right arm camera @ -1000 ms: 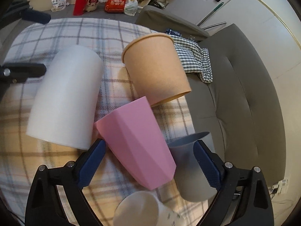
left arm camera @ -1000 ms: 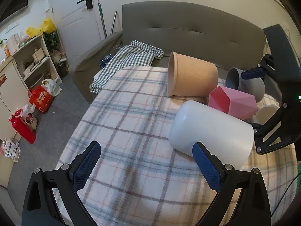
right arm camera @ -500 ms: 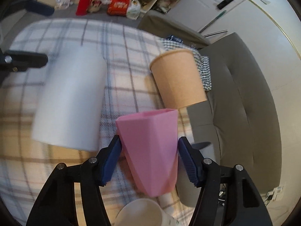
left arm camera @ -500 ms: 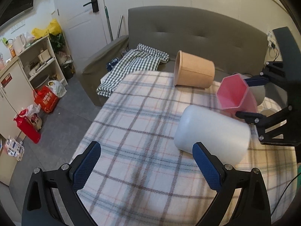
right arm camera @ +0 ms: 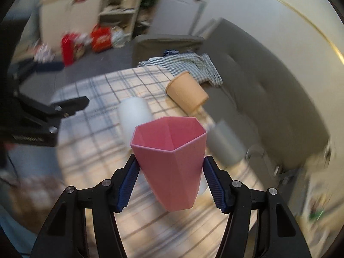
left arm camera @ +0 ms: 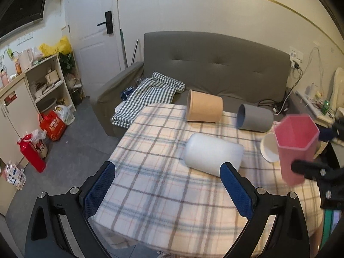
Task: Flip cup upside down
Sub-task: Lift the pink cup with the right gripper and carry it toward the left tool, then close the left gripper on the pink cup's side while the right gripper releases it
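Note:
My right gripper (right arm camera: 171, 180) is shut on a pink faceted cup (right arm camera: 172, 163) and holds it in the air above the checked tablecloth (right arm camera: 96, 133), mouth up and tilted a little. In the left wrist view the pink cup (left arm camera: 295, 148) hangs at the right edge of the table, held by the right gripper (left arm camera: 320, 150). My left gripper (left arm camera: 167, 185) is open and empty above the near side of the table (left arm camera: 150, 172), with a white cup (left arm camera: 212, 153) lying on its side just beyond its right finger.
A tan paper cup (left arm camera: 204, 109) and a grey cup (left arm camera: 254, 118) lie on their sides at the far edge. A small white cup (left arm camera: 268, 150) lies behind the pink one. A grey sofa (left arm camera: 215, 64) with a checked cloth (left arm camera: 148, 96) stands behind the table.
My right gripper closed on the pink cup, lifted it off the table and turned it from lying on its side to mouth up. The left gripper drew back and rose.

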A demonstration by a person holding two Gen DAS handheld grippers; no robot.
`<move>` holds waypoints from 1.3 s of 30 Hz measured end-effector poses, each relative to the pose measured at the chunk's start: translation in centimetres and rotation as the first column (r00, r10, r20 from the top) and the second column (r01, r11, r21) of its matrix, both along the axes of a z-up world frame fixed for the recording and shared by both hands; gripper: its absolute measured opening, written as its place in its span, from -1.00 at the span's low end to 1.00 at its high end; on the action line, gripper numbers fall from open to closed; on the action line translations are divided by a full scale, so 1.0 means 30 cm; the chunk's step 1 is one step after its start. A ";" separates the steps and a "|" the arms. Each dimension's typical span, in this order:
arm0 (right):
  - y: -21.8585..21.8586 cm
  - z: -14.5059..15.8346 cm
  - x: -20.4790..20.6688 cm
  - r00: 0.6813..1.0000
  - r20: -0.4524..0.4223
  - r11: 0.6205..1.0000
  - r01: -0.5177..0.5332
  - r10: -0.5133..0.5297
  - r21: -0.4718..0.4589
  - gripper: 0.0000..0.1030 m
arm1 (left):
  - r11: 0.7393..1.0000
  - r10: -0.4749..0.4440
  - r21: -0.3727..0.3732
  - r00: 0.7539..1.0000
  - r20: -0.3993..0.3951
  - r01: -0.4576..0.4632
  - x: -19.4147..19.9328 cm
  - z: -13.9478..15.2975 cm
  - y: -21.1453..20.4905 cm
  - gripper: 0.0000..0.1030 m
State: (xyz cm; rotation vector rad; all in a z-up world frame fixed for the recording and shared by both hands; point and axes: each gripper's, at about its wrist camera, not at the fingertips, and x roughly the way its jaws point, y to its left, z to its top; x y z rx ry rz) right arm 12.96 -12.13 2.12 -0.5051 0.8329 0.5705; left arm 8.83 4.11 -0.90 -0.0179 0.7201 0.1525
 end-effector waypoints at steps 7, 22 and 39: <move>-0.055 -0.066 -0.147 0.959 -0.163 0.959 0.254 -0.233 0.125 0.19 | 1.000 -0.028 -0.010 1.000 -0.015 0.028 -0.074 -0.037 -0.005 0.96; -0.091 -0.241 -0.120 0.789 -0.346 0.789 0.587 -0.508 0.183 0.19 | 0.999 -0.046 0.002 0.995 -0.089 0.047 -0.090 -0.151 -0.025 0.96; -0.163 -0.213 -0.072 0.816 -0.294 0.762 0.574 -0.498 0.302 0.49 | 0.997 -0.078 0.007 0.989 -0.124 0.079 -0.074 -0.153 -0.103 0.96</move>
